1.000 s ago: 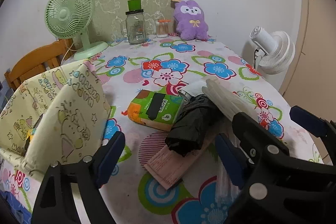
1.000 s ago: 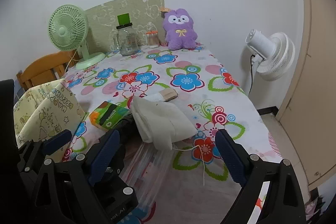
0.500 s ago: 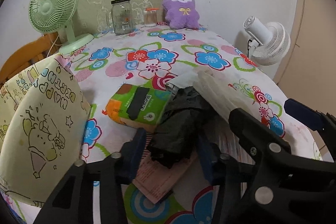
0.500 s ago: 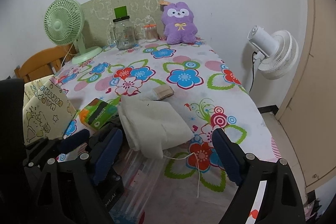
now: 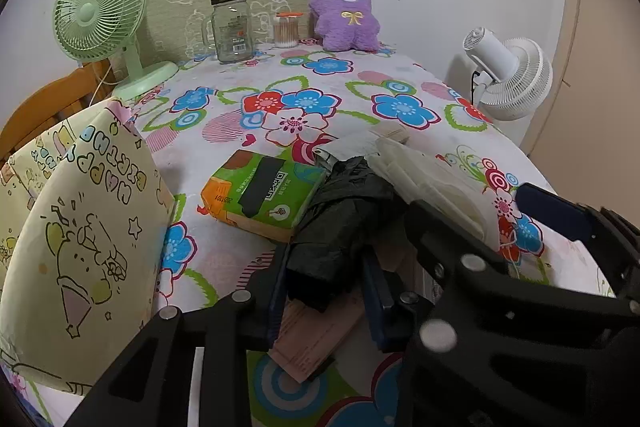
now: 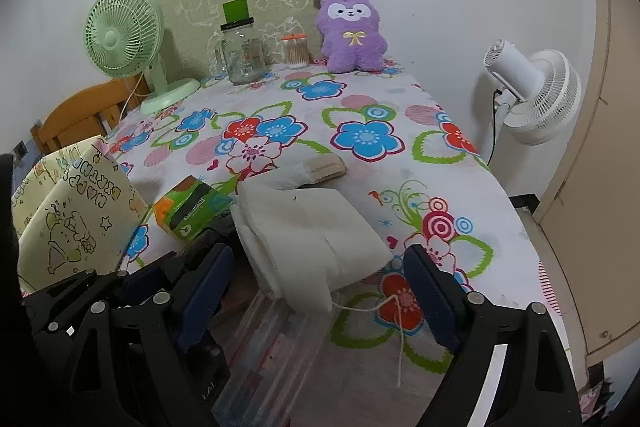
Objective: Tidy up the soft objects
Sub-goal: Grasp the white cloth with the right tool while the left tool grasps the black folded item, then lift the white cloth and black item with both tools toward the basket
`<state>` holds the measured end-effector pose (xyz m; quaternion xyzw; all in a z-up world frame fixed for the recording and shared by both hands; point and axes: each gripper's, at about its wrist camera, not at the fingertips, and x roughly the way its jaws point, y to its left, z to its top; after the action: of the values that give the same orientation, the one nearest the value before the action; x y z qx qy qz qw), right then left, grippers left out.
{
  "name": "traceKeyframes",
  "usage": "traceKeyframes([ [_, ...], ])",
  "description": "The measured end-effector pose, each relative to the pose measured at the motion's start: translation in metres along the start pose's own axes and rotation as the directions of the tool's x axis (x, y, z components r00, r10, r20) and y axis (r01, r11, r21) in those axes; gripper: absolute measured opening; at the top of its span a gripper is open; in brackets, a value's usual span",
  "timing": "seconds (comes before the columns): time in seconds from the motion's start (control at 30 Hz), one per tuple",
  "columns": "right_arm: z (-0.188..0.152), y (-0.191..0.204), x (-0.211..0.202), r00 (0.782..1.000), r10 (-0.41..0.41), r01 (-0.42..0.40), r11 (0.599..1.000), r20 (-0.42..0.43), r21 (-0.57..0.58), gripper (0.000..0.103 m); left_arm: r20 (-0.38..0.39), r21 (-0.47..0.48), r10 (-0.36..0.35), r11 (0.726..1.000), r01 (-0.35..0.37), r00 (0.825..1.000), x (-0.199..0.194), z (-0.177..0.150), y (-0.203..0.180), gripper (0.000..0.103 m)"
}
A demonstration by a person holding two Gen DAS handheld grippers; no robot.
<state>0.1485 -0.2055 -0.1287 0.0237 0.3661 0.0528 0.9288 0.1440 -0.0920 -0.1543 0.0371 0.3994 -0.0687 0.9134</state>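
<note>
Black bundle (image 5: 340,223) sits clamped between the left gripper (image 5: 326,291) jaws.

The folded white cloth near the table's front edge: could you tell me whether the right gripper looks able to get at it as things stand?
Probably yes. The right gripper is open, the folded white cloth lies just ahead between its fingers, and nothing rests on top of it.

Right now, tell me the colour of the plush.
Purple, with a white face and a yellow bow; the plush shows best in the right wrist view.
</note>
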Motion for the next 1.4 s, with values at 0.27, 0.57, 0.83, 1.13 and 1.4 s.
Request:
traceKeyframes([
  [0.27,0.001,0.002,0.015,0.999,0.012,-0.012,1.0,-0.052,0.008,0.055,-0.006,0.011,0.0,1.0,0.0,1.0,0.001,0.001,-0.002,0.031],
  [0.57,0.006,0.002,0.009,0.999,0.017,-0.017,1.0,-0.034,0.011,0.029,-0.004,-0.001,-0.007,1.0,0.007,1.0,-0.003,0.005,-0.002,0.028],
  [0.83,0.011,-0.002,-0.002,1.0,0.027,-0.027,0.999,-0.015,0.032,0.023,0.02,0.001,-0.007,1.0,0.007,1.0,-0.017,0.011,-0.006,0.028],
  [1.13,0.019,-0.003,-0.025,0.999,0.024,-0.025,0.999,0.025,0.034,0.022,0.062,0.007,-0.013,1.0,0.013,0.998,-0.036,0.017,-0.011,0.028],
  [1.4,0.024,-0.003,-0.046,0.998,0.018,-0.02,0.999,0.055,0.036,0.022,0.093,0.015,-0.019,1.0,0.017,0.995,-0.058,0.021,-0.015,0.028],
])
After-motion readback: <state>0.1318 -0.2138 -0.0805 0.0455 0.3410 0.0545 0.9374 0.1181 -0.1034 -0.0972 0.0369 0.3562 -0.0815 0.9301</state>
